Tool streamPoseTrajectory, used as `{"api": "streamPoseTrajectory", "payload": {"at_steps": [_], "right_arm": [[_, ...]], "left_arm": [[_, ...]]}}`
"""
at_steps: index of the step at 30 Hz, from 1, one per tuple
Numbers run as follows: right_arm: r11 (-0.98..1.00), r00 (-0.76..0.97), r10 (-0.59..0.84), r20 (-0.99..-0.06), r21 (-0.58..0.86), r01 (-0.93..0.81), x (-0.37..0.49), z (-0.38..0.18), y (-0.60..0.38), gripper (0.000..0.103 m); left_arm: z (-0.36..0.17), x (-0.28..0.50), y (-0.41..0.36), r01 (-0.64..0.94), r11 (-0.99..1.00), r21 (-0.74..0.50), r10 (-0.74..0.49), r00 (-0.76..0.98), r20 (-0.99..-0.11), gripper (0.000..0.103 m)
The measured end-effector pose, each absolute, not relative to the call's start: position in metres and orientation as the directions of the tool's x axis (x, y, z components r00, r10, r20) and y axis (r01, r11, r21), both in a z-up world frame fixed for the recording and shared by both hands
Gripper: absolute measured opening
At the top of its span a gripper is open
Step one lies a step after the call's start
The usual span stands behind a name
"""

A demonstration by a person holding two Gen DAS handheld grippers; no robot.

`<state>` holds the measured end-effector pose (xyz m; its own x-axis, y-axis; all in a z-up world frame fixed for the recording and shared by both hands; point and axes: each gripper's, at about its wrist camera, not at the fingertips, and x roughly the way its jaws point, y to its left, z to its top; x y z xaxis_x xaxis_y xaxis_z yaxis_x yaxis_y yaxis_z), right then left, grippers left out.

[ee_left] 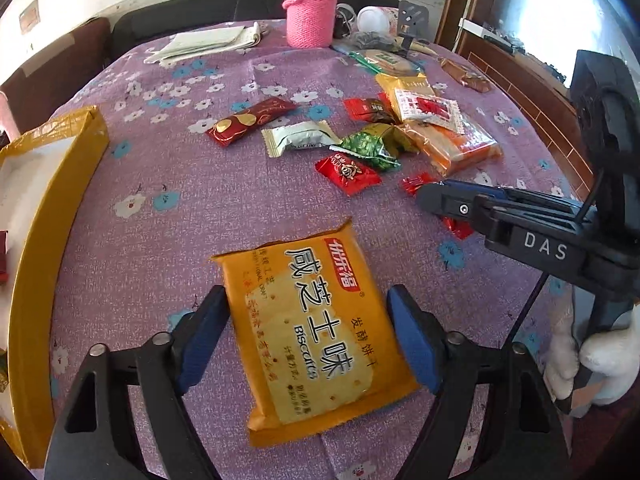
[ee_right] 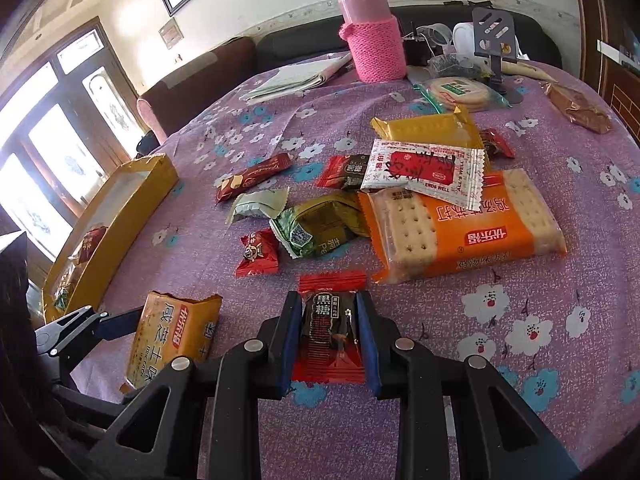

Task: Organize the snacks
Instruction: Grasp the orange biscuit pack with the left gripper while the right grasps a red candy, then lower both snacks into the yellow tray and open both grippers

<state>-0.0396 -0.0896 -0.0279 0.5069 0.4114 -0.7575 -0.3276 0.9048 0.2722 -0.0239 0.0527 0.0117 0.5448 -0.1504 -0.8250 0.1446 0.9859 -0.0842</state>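
Observation:
A yellow biscuit packet (ee_left: 312, 340) lies flat on the purple flowered tablecloth (ee_left: 160, 240), near the front edge. My left gripper (ee_left: 306, 292) straddles it, and both blue pads touch its long sides. In the right wrist view the same packet (ee_right: 172, 336) shows at lower left with one left finger (ee_right: 120, 326) against it. My right gripper (ee_right: 328, 300) is shut on a small red-and-black candy packet (ee_right: 328, 320), gripped across its narrow width. Seen from the left wrist, the right gripper (ee_left: 428, 200) points down at the cloth with red wrapper showing under it.
A yellow cardboard box (ee_right: 120, 216) with a few snacks inside stands at the left table edge. Several loose snacks lie mid-table, among them an orange cracker pack (ee_right: 460, 232). A pink bottle (ee_right: 372, 40), papers (ee_right: 296, 76) and a phone stand (ee_right: 492, 32) sit at the back.

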Motion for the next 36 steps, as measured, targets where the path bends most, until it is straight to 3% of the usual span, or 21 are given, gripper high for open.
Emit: {"api": "streamPoseTrajectory", "payload": {"at_steps": [17,24,31,36], "right_arm": [[0.882,0.558,0.467,-0.686,0.32,-0.345,-0.05,-0.014,-0.087,0.028],[0.851,0.537,0.521,-0.664,0.354,-0.388,-0.064,0.014,-0.056,0.028],[0.792,0.479,0.582,-0.657,0.323,-0.519,-0.081,0.043,0.028,0.028],[0.736,0.408,0.618,-0.672,0.313,-0.6,-0.088,0.049,0.096,0.028]], "left_arm": [[0.059,-0.059,0.156,0.005,0.956,-0.292,-0.225,0.648,-0.728,0.072],[0.079,-0.083,0.237,-0.141,0.948,-0.285,-0.107,0.701,-0.705,0.072],[0.065,-0.106,0.298,-0.279,0.91,-0.306,-0.023,0.704,-0.71,0.072],[0.05,-0.108,0.312,-0.292,0.9,-0.325,-0.038,0.689,-0.724,0.072]]}}
